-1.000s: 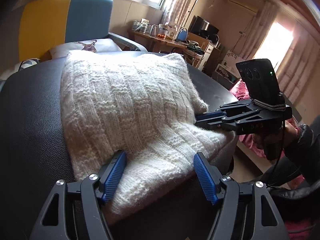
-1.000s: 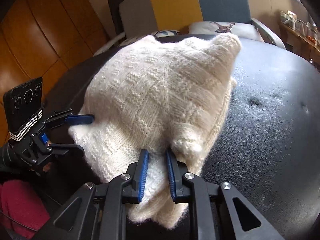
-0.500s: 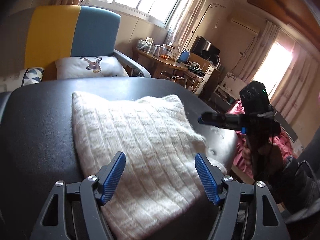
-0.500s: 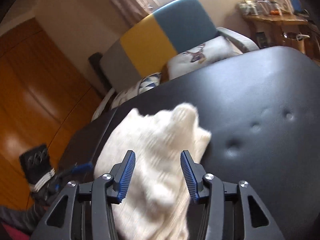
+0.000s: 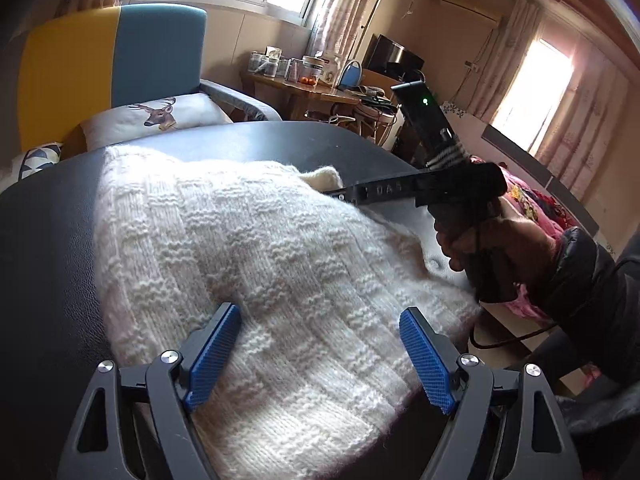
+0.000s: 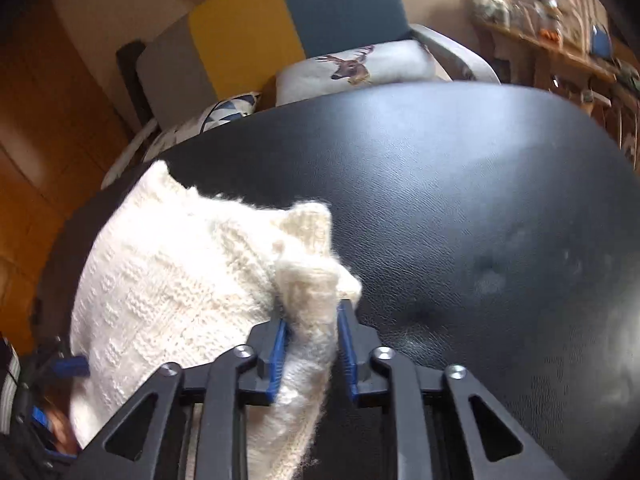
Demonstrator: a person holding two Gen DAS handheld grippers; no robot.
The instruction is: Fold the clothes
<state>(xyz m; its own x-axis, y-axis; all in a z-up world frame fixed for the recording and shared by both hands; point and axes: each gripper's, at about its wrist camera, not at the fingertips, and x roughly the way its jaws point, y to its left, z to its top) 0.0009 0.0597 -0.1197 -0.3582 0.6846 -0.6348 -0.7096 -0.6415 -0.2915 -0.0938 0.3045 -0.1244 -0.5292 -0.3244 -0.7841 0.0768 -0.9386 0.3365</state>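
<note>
A cream knitted sweater [image 5: 256, 264] lies folded on the black padded bench [image 6: 460, 200], towards its left side and running down to the near edge; the right half of the padding is bare, dimpled leather. The left gripper [image 5: 320, 356] hangs over the sweater's near end with its blue pads [image 5: 212, 354] wide apart, having just been opening; knit shows between them but neither pad presses on it. The right gripper [image 6: 312, 348] has just been closing and is now clamped on a bunched fold at the sweater's right edge, the wool squeezed up between its jaws; a small knitted corner pokes up just beyond it. A hand [image 5: 496, 248] in a dark sleeve [image 5: 576, 276] carries that gripper off the bench's right edge. Behind the far edge stands a yellow and blue chair [image 5: 112, 64] holding a deer-print cushion [image 5: 160, 118].
</note>
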